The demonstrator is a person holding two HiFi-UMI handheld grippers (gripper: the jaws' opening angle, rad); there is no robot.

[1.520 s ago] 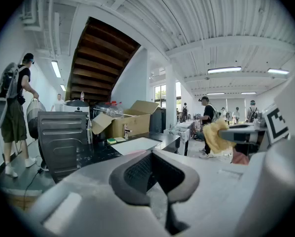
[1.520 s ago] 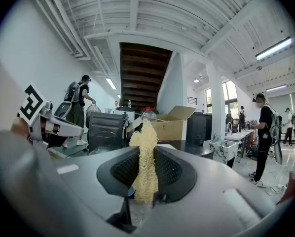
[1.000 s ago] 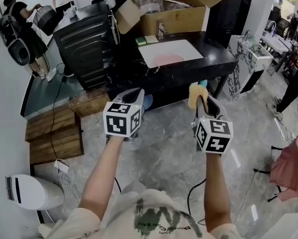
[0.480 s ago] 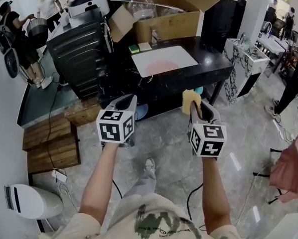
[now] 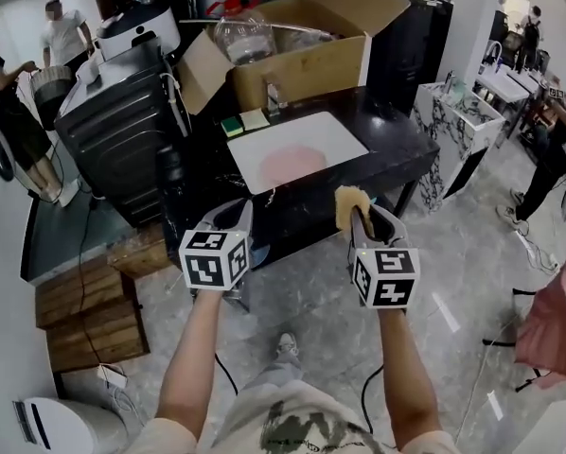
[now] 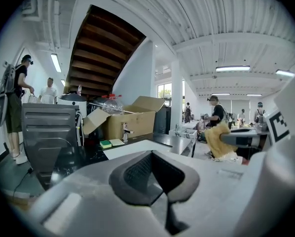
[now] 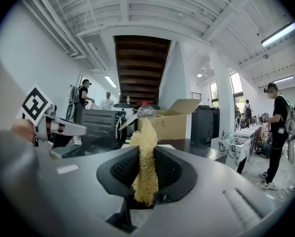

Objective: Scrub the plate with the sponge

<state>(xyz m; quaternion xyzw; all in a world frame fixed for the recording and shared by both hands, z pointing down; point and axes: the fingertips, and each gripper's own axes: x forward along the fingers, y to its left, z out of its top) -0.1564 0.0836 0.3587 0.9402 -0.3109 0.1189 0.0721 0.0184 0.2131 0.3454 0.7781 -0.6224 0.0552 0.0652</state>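
Note:
A pink plate (image 5: 292,164) lies in the white sink (image 5: 332,129) set into a black counter (image 5: 397,132), ahead of both grippers. My right gripper (image 5: 357,218) is held in the air in front of the counter, shut on a yellow mesh sponge (image 5: 347,204). In the right gripper view the sponge (image 7: 146,164) stands upright, pinched between the dark pads. My left gripper (image 5: 236,218) hangs level with it to the left, shut with nothing in it. In the left gripper view the sponge (image 6: 217,139) shows at the right.
A faucet (image 5: 273,96), a green sponge (image 5: 231,126) and an open cardboard box (image 5: 302,60) sit behind the sink. A black appliance (image 5: 122,126) stands left of the counter, wooden pallets (image 5: 84,301) on the floor. People stand at the far left and right.
The counter and sink have come nearer and lower in the head view as the person walks toward them. Both grippers keep their pose, and the sponge stays gripped.

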